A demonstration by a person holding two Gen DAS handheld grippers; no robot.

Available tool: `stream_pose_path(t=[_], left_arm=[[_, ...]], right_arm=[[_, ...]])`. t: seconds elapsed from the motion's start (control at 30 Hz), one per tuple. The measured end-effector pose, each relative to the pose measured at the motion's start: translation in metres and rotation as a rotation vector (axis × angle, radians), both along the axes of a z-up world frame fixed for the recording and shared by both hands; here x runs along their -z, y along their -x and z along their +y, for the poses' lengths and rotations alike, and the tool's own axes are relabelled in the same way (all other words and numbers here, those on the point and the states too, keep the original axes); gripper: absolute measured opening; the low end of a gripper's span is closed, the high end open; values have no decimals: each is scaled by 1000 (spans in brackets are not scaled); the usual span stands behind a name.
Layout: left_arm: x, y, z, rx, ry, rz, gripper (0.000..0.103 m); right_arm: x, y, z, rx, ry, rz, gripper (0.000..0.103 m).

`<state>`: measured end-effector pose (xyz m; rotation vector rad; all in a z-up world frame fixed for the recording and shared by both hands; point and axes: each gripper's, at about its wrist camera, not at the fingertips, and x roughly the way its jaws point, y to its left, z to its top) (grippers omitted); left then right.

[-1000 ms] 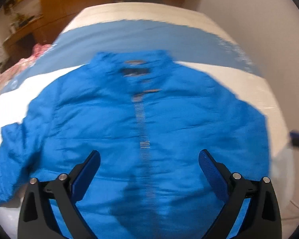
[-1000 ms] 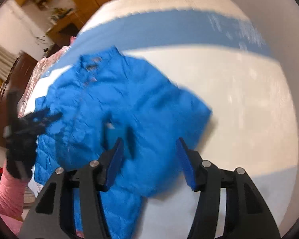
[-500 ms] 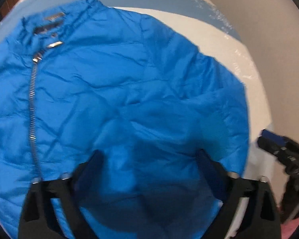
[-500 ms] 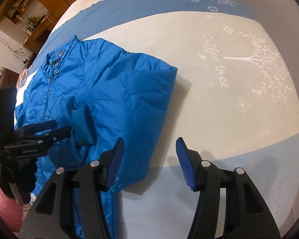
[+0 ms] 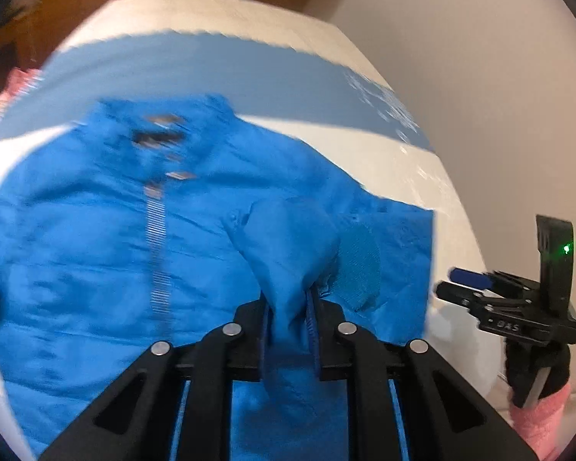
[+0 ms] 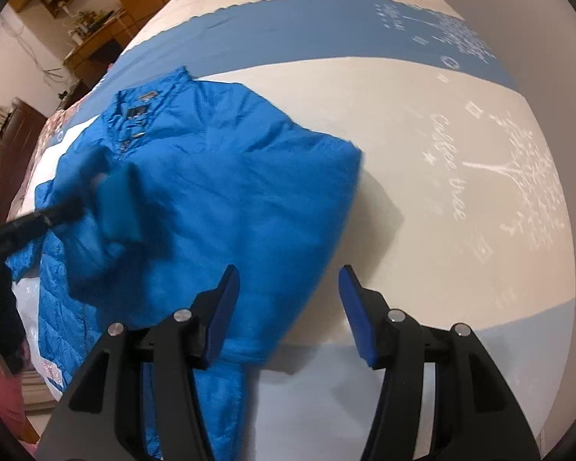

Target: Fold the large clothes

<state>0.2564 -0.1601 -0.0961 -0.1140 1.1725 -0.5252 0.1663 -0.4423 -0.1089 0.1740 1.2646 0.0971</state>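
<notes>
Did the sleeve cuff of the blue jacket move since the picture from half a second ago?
Yes. In the right wrist view the sleeve cuff, held by the left gripper, went up the jacket toward its collar.

Both grippers are showing black frames with silver screws and blue finger pads [image 6: 222, 313]. The right gripper [image 5: 480, 284] is glowing with a green light; a pink sleeve [image 5: 545, 418] is showing below it.
</notes>
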Motion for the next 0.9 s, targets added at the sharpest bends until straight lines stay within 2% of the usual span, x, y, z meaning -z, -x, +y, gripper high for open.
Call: stream_pose_path(t=[0.1,0.2,0.4,0.57,0.63,0.73,0.77,0.83,0.9], left_arm=[[-5,-9,33,-59,-57,-31,16],[5,-19,55,-87,-95,-8,16],[55,-42,78,-131,-188,62,17],[76,-44,82,-126,-212,53,19],[76,-43,83,-127,-220,49,25],[65,-40,90,-139,-239,29,43],[57,-36,91,-146,-270,10,51],[37,-22,92,-153,-308,-59,54],[20,-12,86,-123,-294,-99,62]], right_arm=[[-1,-9,13,-38,-36,-10,54],[3,-21,30,-74,-47,-12,51],[34,-47,46,-83,-100,56,45],[64,-52,52,-76,-66,106,45],[70,-53,58,-77,-34,102,45],[64,-53,57,-66,-29,106,44],[60,-52,55,-60,-31,99,44],[49,-45,52,-55,-26,70,44],[39,-38,52,-51,-28,49,45]])
